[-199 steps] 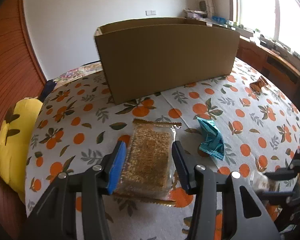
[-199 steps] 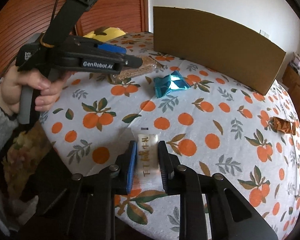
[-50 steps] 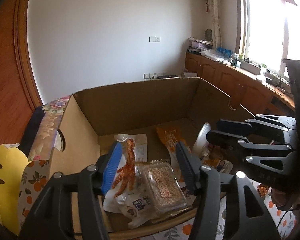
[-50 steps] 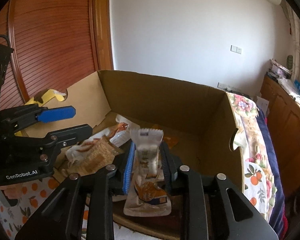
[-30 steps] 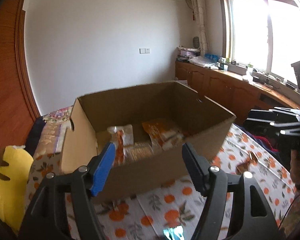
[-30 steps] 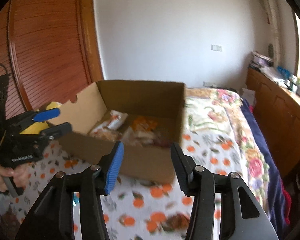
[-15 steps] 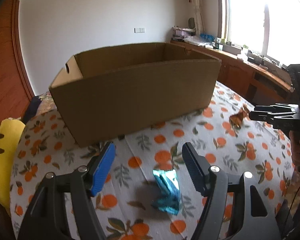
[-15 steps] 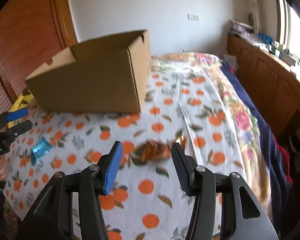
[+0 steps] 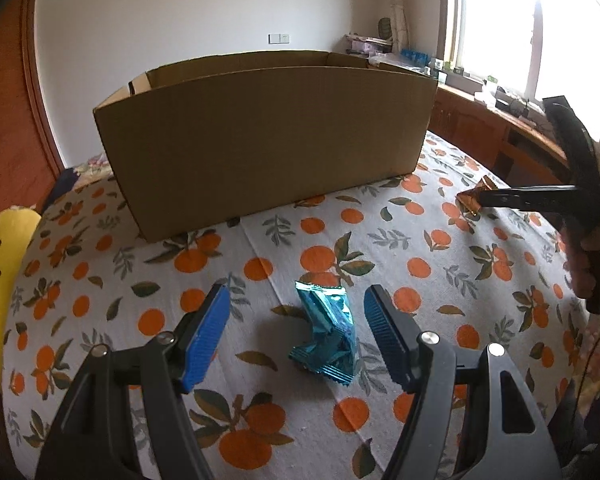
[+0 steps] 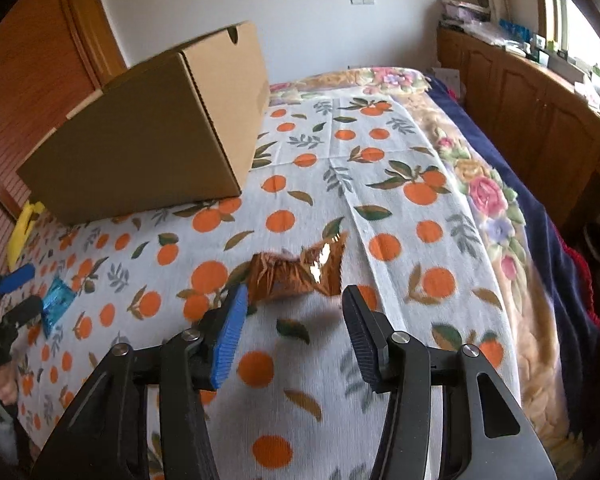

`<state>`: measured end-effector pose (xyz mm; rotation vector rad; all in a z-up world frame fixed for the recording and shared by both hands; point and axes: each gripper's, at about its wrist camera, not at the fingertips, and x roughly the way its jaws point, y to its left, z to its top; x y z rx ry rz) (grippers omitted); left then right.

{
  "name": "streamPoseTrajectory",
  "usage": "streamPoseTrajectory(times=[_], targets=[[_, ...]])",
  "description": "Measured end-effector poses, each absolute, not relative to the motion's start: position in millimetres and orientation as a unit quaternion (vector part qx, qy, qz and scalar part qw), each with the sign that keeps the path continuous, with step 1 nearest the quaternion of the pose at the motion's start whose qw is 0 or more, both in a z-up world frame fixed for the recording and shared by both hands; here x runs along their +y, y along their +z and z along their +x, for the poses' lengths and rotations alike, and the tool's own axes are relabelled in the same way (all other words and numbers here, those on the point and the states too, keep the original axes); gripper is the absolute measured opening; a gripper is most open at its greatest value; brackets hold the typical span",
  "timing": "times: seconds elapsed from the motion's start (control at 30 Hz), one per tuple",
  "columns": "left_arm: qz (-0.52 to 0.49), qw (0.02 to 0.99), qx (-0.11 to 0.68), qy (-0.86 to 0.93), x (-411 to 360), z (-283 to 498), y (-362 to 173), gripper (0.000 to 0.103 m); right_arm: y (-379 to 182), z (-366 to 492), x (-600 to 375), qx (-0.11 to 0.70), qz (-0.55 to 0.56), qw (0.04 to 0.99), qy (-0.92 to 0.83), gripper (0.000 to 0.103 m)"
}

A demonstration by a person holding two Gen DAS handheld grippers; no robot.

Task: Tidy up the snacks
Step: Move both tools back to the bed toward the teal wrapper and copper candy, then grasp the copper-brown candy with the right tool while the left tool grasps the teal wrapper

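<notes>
Left wrist view: the left gripper (image 9: 296,332) hangs over the teal packet (image 9: 327,338), jaws wide and empty, the packet lying between the pads but touching neither. The packet is crumpled and lies slanted, its top toward 11 o'clock. Closing from here, one pad may meet a raised fold first and push the slick foil sideways across the cloth (image 9: 440,264) instead of pinching it; a low pad could also catch the cloth and drag it.

In the right wrist view the right gripper (image 10: 292,320) has its jaws fairly wide and empty. The brown wrapper (image 10: 296,270) lies just beyond the tips at 12 o'clock, close to the left pad; whether it touches is unclear. Most of the wrapper sits ahead of the pads, so I judge a squeeze now would nip only its near edge, and the foil could slip out on the lift.

The box (image 9: 268,136) stands at 12 o'clock from the teal packet, well apart; its contents are hidden by the near wall.

Count: one box, two loose snacks on the cloth, two grippers, one yellow cushion (image 9: 0,280) at 9 o'clock.
</notes>
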<state>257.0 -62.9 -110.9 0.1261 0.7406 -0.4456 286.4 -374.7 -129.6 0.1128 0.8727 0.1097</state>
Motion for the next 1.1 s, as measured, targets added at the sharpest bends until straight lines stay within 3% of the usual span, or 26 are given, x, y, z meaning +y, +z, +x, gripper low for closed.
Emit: streamPoseTrajectory(times=[0.7,0.87,1.1], targets=[[0.082,0.893,0.394,-0.2,-71.2,253.6,-122.0,0.069,-136.1,308.4,-356.0,0.409,0.005,0.911,0.055,0.034],[0.074,0.89,0.402,-0.202,-73.4,258.6,-121.5,0.059,-136.7,308.4,-356.0,0.409,0.003,0.911,0.054,0.034],[0.096,0.887,0.402,-0.208,-88.0,256.4,-121.8,0.056,-136.5,307.7,-353.9,0.408,-0.003,0.912,0.051,0.034]])
